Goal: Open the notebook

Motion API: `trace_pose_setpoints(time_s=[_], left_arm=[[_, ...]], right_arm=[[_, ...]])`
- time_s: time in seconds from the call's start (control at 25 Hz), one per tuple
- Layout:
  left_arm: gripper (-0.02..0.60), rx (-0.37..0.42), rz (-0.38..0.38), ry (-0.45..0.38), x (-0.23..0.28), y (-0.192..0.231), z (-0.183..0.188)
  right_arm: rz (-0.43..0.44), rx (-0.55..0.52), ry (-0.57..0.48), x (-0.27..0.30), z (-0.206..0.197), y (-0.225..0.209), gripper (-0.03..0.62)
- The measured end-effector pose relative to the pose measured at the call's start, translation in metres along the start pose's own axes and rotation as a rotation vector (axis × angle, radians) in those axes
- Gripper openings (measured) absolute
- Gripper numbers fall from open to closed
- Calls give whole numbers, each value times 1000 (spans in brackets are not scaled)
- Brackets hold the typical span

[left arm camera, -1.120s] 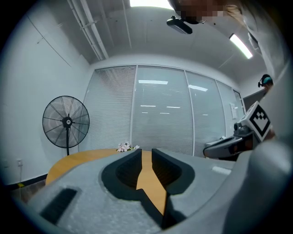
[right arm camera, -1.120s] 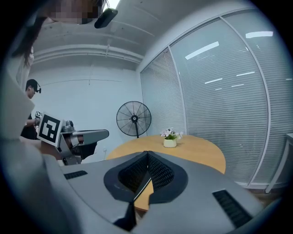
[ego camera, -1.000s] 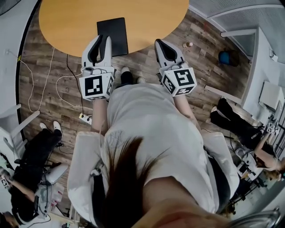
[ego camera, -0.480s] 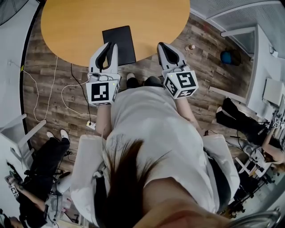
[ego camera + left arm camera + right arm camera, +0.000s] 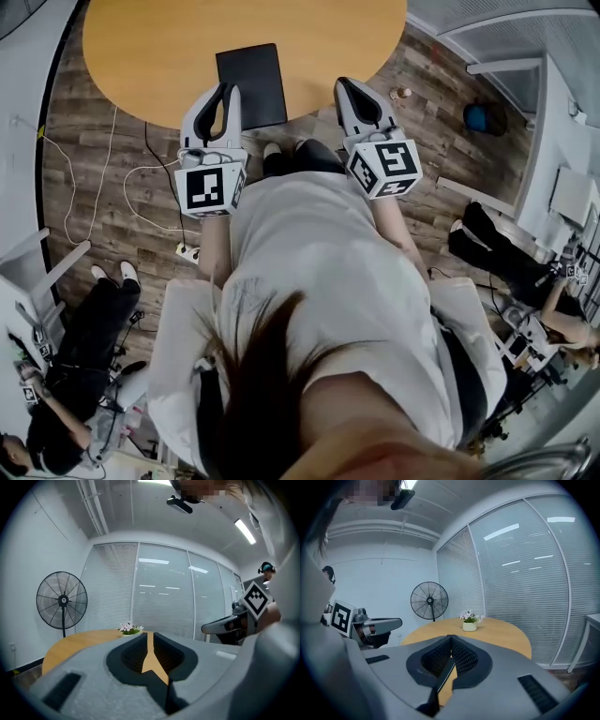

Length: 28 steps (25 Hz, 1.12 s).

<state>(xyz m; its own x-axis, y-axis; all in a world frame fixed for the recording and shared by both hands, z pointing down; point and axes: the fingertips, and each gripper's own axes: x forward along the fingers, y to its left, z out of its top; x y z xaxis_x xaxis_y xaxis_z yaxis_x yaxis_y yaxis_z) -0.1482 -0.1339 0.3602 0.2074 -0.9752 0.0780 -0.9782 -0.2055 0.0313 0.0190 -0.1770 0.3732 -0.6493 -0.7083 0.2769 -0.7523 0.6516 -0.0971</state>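
A closed black notebook [image 5: 250, 84] lies flat near the front edge of the round wooden table [image 5: 141, 56]. My left gripper [image 5: 228, 90] hovers at that edge, just left of the notebook's near corner. Its jaws have just been closing and now stand a narrow slit apart, with only table wood showing through [image 5: 149, 634]. My right gripper [image 5: 346, 85] is held off the table's rim to the right of the notebook, apart from it. Its tips meet [image 5: 450, 637] and nothing is gripped.
A small pot of flowers [image 5: 469, 623] stands on the far side of the table, and a pedestal fan [image 5: 62, 601] is behind it. Cables and a power strip [image 5: 187, 250] lie on the wooden floor. Seated people [image 5: 75, 375] are at the left and right.
The left gripper's jaws have drawn closer together. Both grippers have shifted slightly along the table's front edge. The notebook has stayed closed and in place.
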Motion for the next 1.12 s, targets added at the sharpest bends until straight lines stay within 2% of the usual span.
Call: trace_pose_setpoints(time_s=[0.28, 0.56, 1.12], left_arm=[[55, -12, 34, 31, 6, -2, -6], [60, 3, -13, 85, 26, -21, -12], [61, 23, -57, 113, 41, -46, -19]], right_arm=[[31, -2, 22, 11, 1, -12, 2], [77, 6, 32, 27, 7, -21, 2], [13, 61, 7, 5, -1, -47, 2]])
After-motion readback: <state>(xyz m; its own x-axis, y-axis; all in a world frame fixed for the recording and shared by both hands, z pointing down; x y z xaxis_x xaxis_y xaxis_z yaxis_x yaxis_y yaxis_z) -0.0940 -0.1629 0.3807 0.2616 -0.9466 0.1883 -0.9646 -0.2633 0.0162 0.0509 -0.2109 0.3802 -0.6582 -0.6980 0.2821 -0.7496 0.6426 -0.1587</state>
